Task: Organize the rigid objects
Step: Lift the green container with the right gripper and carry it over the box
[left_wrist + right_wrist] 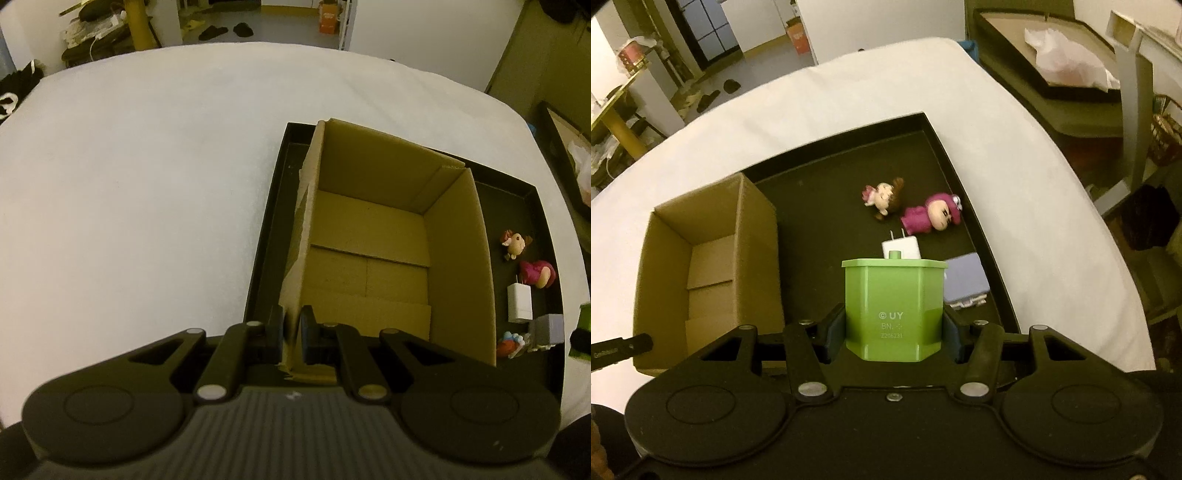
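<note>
In the black tray (975,206), two figurines (lying); right gripper (894,328) clamps one green block (892,306).

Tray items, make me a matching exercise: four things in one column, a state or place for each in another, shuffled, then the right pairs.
Things
1. green block
2. cardboard box
3. white charger
4. pink figurine

States
A. lying on its side
B. wall pinched by left tongs
C. held in right tongs
D. prongs pointing away

Pairs: 1-C, 2-B, 3-D, 4-A
</note>
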Tool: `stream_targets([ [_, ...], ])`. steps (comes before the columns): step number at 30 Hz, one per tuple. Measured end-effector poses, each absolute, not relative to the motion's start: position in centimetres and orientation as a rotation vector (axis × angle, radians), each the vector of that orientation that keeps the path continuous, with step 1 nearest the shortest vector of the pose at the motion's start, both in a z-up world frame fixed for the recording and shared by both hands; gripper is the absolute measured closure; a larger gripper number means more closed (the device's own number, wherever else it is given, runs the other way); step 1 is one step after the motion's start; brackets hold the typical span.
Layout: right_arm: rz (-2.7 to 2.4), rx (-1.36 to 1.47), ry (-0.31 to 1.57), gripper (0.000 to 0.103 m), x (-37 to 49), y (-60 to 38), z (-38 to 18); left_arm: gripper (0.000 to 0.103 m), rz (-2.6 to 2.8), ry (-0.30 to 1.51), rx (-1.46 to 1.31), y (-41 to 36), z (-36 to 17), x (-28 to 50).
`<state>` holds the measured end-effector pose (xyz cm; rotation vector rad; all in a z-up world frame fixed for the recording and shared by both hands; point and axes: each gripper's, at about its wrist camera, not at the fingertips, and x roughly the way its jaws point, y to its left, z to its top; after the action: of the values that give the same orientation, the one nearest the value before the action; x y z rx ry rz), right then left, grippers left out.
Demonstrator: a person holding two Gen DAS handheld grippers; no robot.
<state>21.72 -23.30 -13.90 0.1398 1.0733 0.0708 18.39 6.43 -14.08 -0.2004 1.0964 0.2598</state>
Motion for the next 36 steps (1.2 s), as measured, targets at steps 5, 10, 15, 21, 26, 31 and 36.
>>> stream_targets([
  [5, 0.096, 0.126, 1.038, 0.051, 21.8, -21.9, -13.2, 0.095, 0.251, 1.088, -0.186, 6.3, -14.0, 18.2],
  [10, 0.124, 0.114, 1.016, 0.051, 21.8, -20.1, -12.4, 0.095, 0.244, 1.089, -0.161, 6.2, -14.2, 18.2],
  [15, 0.168, 0.097, 0.983, 0.051, 22.1, -18.1, -11.7, 0.095, 0.222, 1.093, -0.119, 5.5, -14.4, 18.5],
  [21, 0.206, 0.051, 0.940, 0.051, 22.2, -15.8, -11.3, 0.095, 0.204, 1.087, -0.115, 5.3, -14.7, 18.5],
  [26, 0.232, 0.019, 0.928, 0.051, 22.2, -14.0, -11.2, 0.095, 0.199, 1.081, -0.124, 5.6, -14.7, 18.5],
  [31, 0.282, -0.003, 0.905, 0.051, 22.0, -12.5, -11.2, 0.095, 0.192, 1.077, -0.148, 6.1, -14.6, 18.3],
  [36, 0.324, -0.019, 0.887, 0.051, 21.9, -11.0, -11.2, 0.095, 0.188, 1.075, -0.170, 6.4, -14.7, 18.3],
])
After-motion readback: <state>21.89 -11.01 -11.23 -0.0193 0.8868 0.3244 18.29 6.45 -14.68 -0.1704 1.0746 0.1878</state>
